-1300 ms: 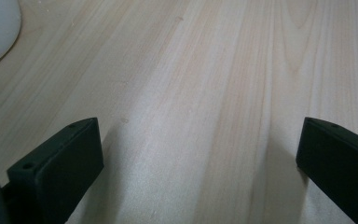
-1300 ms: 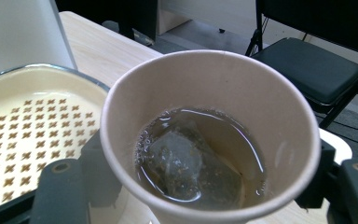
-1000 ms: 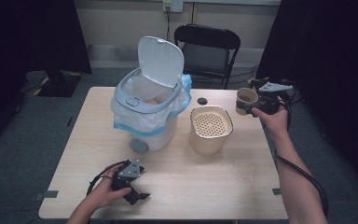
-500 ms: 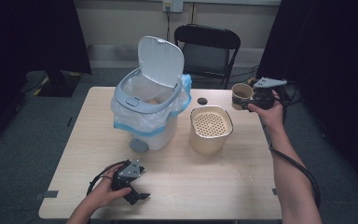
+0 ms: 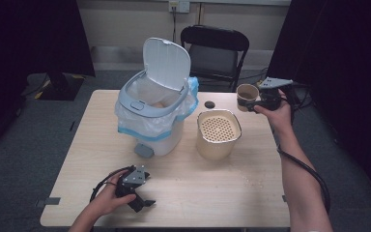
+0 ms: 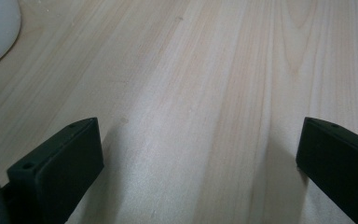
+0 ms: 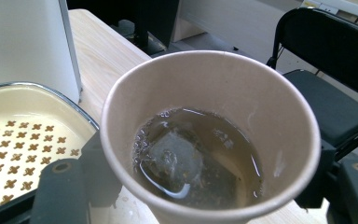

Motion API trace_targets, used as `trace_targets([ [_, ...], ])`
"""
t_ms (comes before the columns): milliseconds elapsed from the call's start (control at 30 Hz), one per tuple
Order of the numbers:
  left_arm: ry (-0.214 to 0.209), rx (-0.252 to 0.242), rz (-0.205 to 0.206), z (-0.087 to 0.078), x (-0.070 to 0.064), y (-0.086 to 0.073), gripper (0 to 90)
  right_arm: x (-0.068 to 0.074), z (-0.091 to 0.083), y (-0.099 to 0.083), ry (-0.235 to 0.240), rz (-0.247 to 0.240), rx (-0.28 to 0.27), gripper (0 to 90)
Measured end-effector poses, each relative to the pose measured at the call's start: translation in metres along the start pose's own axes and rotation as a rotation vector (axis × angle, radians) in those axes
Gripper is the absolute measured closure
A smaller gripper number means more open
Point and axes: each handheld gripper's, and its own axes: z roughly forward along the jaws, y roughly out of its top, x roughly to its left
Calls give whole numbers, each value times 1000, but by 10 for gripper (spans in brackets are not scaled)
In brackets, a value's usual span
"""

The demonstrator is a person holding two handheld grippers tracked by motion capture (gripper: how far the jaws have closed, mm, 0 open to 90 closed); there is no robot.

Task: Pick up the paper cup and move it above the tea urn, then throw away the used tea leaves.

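Paper cup (image 7: 209, 135) of brown liquid stays level, clamped in my right gripper (image 5: 263, 102) near the cream perforated-lid container (image 5: 218, 133); my left gripper (image 5: 136, 188) rests open.

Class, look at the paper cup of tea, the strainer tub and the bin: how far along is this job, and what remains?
Done: the bin stands open, and the right claw has the cup gripped and lifted. In hand: the cup, with liquid and a tea bag inside, hangs beside the strainer tub. Left: probably pouring through the strainer and binning the bag. The left claw rests open on the table.
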Motion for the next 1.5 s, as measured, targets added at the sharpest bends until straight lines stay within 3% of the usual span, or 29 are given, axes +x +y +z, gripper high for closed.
trace_targets([
  [267, 0, 0, 0, 0, 0, 0, 0, 7, -2, 3, -6, -49, 13, 277],
  [367, 0, 1, 0, 0, 0, 0, 0, 12, -2, 5, -20, -94, 29, 278],
  [500, -1, -4, -2, 0, 0, 0, 0, 19, -2, 11, -43, -175, 24, 280],
  [667, 1, 1, -2, 0, 0, 0, 0, 31, -1, 22, -84, -327, 15, 283],
  [700, 1, 1, -2, 0, 0, 0, 0, 31, -1, 22, -84, -327, 15, 283],
  [733, 1, 1, -2, 0, 0, 0, 0, 37, 0, 26, -103, -415, 36, 285],
  [933, 0, -3, -2, 0, 0, 0, 0, 58, 3, 35, -177, -647, 71, 290],
  [1033, -4, -2, -2, 0, 0, 0, 0, 69, 5, 37, -216, -779, 126, 292],
  [1167, -5, 2, 3, 0, 1, 0, 0, 93, 13, 34, -335, -1111, 277, 294],
  [1200, -5, 2, 3, 0, 1, 0, 0, 99, 16, 32, -355, -1198, 304, 295],
  [1233, -6, 2, 2, 0, 1, 0, 0, 103, 18, 30, -344, -1249, 310, 299],
  [1300, -6, 3, 2, 0, 1, 0, 0, 111, 22, 26, -413, -1348, 366, 300],
  [1333, -6, 2, 2, 0, 1, 0, 0, 113, 22, 26, -419, -1375, 363, 301],
  [1367, -5, 1, 2, 0, 0, 0, 0, 115, 22, 25, -458, -1402, 362, 301],
  [1433, -6, 1, 3, 0, 1, 0, 0, 119, 22, 26, -537, -1521, 361, 302],
  [1500, -6, 1, 3, 0, 1, 0, 0, 123, 21, 26, -624, -1604, 366, 301],
])
